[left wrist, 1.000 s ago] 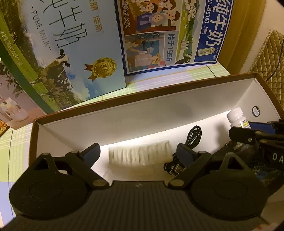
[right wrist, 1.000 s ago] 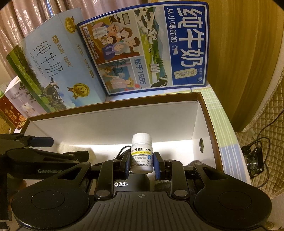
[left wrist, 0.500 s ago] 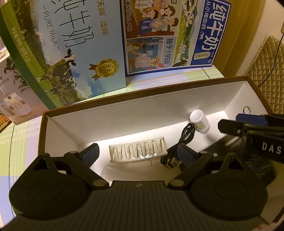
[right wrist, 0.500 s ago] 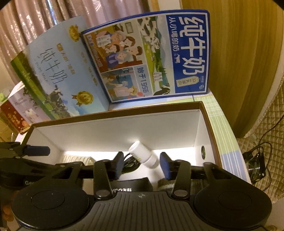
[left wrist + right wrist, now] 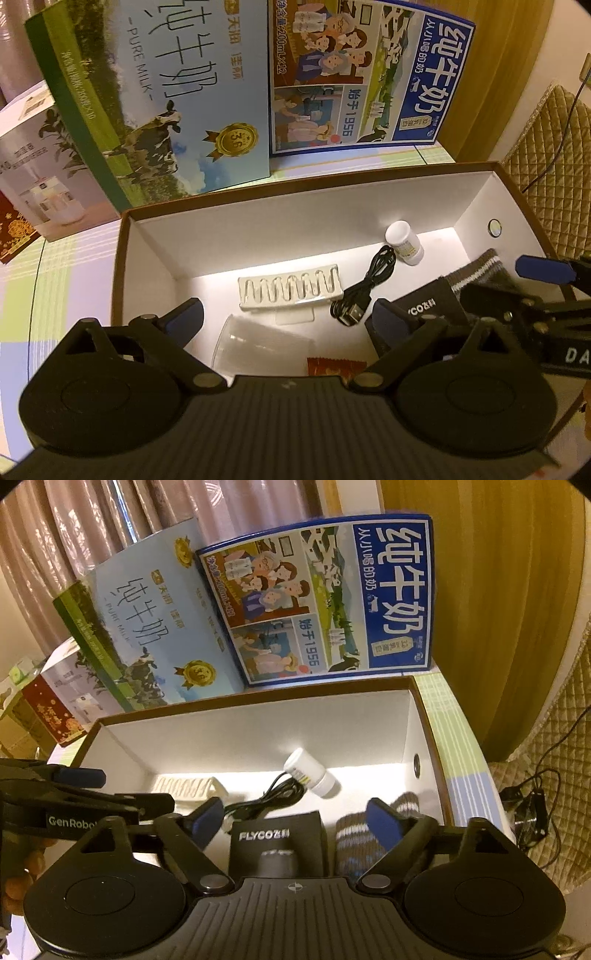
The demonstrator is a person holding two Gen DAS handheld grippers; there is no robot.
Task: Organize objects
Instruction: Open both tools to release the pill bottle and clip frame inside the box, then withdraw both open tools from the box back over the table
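A brown-rimmed white box (image 5: pixel 229 236) (image 5: pixel 258 734) holds the items. A white pill bottle (image 5: pixel 404 242) (image 5: pixel 312 771) lies on its side at the back right of the box floor. Beside it lie a coiled black USB cable (image 5: pixel 364 291) (image 5: pixel 266 799), a white ridged tray (image 5: pixel 290 290) (image 5: pixel 184 786), a black FLYCO box (image 5: pixel 275 843) (image 5: pixel 436 308), a striped brown sock (image 5: pixel 349 842) (image 5: pixel 476 269), a clear plastic cup (image 5: pixel 258 345) and a red packet (image 5: pixel 332 367). My left gripper (image 5: pixel 286 319) hangs open above the cup. Above the FLYCO box my right gripper (image 5: pixel 295 818) is open and holds nothing.
Two milk cartons, a light blue one (image 5: pixel 166 92) (image 5: pixel 147 627) and a dark blue one (image 5: pixel 369 74) (image 5: pixel 325 598), stand behind the box. Smaller boxes (image 5: pixel 33 158) sit at the far left. A quilted chair (image 5: pixel 554 162) and floor cables (image 5: pixel 532 805) lie to the right.
My right gripper opened and let go of the pill bottle, which tipped over and now lies in the box. Both grippers have risen and pulled back from the box.
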